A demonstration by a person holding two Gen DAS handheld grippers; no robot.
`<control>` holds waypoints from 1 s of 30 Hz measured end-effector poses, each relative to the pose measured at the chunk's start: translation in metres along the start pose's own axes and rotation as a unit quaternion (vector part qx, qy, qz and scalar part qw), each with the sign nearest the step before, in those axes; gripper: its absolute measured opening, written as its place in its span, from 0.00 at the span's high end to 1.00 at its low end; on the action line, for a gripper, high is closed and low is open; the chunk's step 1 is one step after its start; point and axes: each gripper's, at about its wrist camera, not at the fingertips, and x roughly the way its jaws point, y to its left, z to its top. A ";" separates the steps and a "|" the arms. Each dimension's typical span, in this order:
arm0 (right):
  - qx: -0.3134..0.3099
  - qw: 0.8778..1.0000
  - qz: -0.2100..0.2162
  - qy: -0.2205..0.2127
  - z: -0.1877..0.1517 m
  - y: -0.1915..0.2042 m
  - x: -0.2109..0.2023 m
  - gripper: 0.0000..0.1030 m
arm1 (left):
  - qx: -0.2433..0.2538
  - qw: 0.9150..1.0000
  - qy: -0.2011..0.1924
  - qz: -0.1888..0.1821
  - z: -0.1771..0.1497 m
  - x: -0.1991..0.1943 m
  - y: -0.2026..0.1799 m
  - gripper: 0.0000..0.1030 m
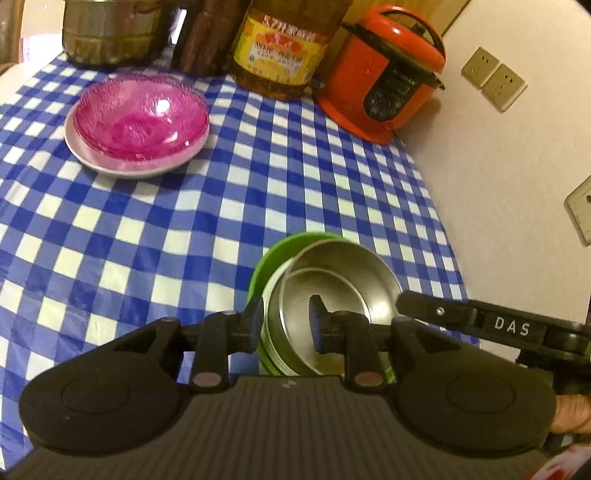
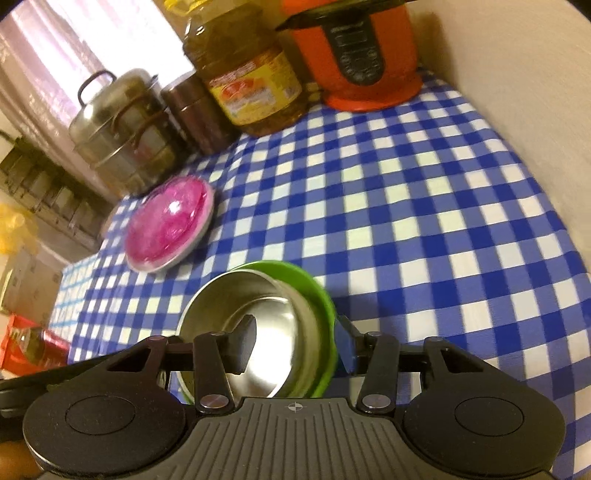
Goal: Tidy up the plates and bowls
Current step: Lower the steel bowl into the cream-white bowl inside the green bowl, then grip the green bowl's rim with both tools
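A green bowl point(image 1: 273, 254) point(image 2: 314, 284) stands on the blue checked tablecloth with two steel bowls point(image 1: 343, 273) point(image 2: 273, 314) nested in it. My left gripper point(image 1: 286, 323) straddles the stack's near left rim, one finger outside and one inside. Its pads stand clear of the rim, so it is open. My right gripper point(image 2: 295, 345) straddles the right rim the same way and is open wider. One of its fingers point(image 1: 417, 302) shows in the left wrist view. Far left, pink glass bowls point(image 1: 140, 114) point(image 2: 166, 229) sit stacked on a white plate point(image 1: 110, 166).
Along the back stand a steel pot point(image 1: 110, 33), a brown canister point(image 1: 207, 40), a large oil bottle point(image 1: 280, 48) and a red rice cooker point(image 1: 384, 74). A wall with sockets point(image 1: 495, 77) runs along the table's right edge. Checked cloth point(image 1: 258, 177) lies between the two stacks.
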 end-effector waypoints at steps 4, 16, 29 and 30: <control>0.015 1.000 -0.007 0.008 -0.005 -0.013 0.003 0.54 | -0.002 1.000 -0.005 0.002 0.000 0.002 0.003 0.75; 0.037 0.999 0.016 0.012 -0.022 -0.023 0.006 0.54 | -0.005 1.000 0.014 -0.002 -0.008 0.016 0.012 0.75; 0.040 0.999 0.023 0.018 -0.027 -0.027 0.011 0.53 | -0.016 0.999 0.032 -0.004 -0.012 0.030 0.015 0.74; 0.040 0.999 0.023 0.017 -0.027 -0.027 0.011 0.53 | -0.015 0.999 0.034 -0.004 -0.012 0.031 0.015 0.74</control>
